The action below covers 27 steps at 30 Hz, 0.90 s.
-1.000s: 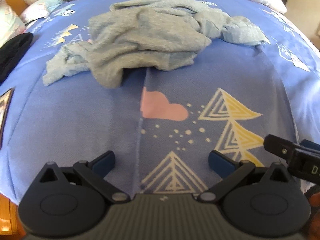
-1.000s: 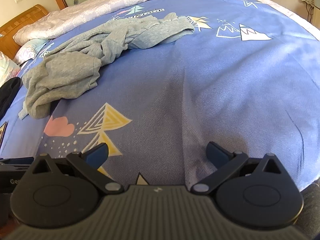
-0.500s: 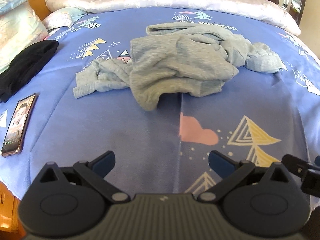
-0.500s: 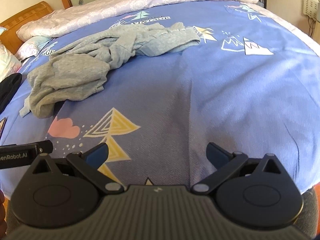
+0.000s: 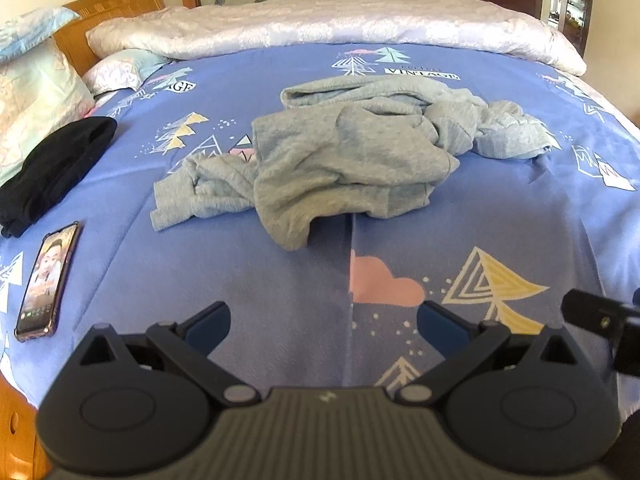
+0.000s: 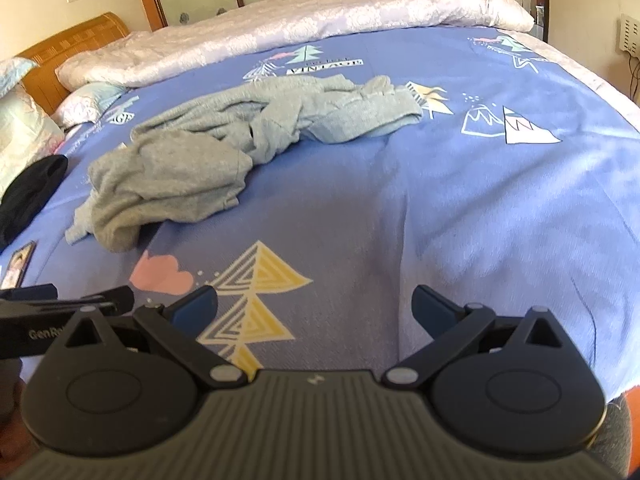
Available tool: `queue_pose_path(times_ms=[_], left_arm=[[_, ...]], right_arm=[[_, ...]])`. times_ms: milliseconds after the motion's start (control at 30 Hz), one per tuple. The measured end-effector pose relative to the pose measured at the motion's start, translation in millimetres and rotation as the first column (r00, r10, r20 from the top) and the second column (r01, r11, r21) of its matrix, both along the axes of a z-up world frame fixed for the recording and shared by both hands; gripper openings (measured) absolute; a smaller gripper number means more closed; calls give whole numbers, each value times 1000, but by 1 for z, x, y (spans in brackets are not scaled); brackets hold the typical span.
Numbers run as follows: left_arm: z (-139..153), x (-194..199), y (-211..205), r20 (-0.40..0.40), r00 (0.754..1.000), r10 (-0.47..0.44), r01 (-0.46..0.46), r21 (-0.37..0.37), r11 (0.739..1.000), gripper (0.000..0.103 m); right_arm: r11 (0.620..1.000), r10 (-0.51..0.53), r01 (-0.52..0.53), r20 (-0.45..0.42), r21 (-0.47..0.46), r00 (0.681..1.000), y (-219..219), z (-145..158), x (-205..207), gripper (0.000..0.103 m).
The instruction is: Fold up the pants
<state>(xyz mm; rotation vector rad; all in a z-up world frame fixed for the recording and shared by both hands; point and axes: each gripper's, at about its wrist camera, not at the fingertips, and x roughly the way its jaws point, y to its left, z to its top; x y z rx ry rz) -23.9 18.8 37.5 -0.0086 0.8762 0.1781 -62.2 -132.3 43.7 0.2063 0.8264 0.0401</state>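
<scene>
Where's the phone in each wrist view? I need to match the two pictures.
Left wrist: the phone lies at the lower left on the blue bedspread, just nearer the camera than the black garment.
Right wrist: only its tip shows at the far left edge, below the black garment.
Shared landmark: the pink cloud print just in front of the crumpled grey pants.

Grey pants (image 5: pixel 352 156) crumpled mid bedspread (image 5: pixel 240 272); L claw (image 5: pixel 323 320) spread wide, empty; phone (image 5: pixel 46 280) near L edge.

both wrist views low at bed edge – share grey pants (image 5: pixel 352 160) (image 6: pixel 224 152)
</scene>
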Motion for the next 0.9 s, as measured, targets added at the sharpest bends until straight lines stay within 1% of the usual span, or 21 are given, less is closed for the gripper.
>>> queue_pose_path(times_ms=[133, 233, 367, 567, 767, 900], left_arm=[[0, 0, 0, -2, 1000, -3, 3, 2, 1000, 103], [0, -1, -1, 0, 1000, -7, 7, 5, 1000, 103], [-1, -1, -1, -4, 1000, -10, 10, 1, 1000, 103], [-8, 0, 2, -46, 999, -6, 5, -24, 1000, 103], [-9, -1, 1, -52, 999, -15, 14, -21, 1000, 103], [-10, -1, 2, -59, 998, -16, 14, -25, 1000, 103]], right_arm=[[1000, 1, -1, 12, 24, 1000, 0, 6, -2, 103], [1000, 6, -6, 18, 16, 1000, 1, 7, -3, 103], [1000, 4, -4, 8, 25, 1000, 0, 5, -3, 103], [999, 1, 0, -24, 40, 1000, -2, -1, -2, 103], [999, -1, 3, -50, 45, 999, -2, -5, -2, 103], [999, 4, -2, -52, 43, 999, -1, -5, -2, 103]])
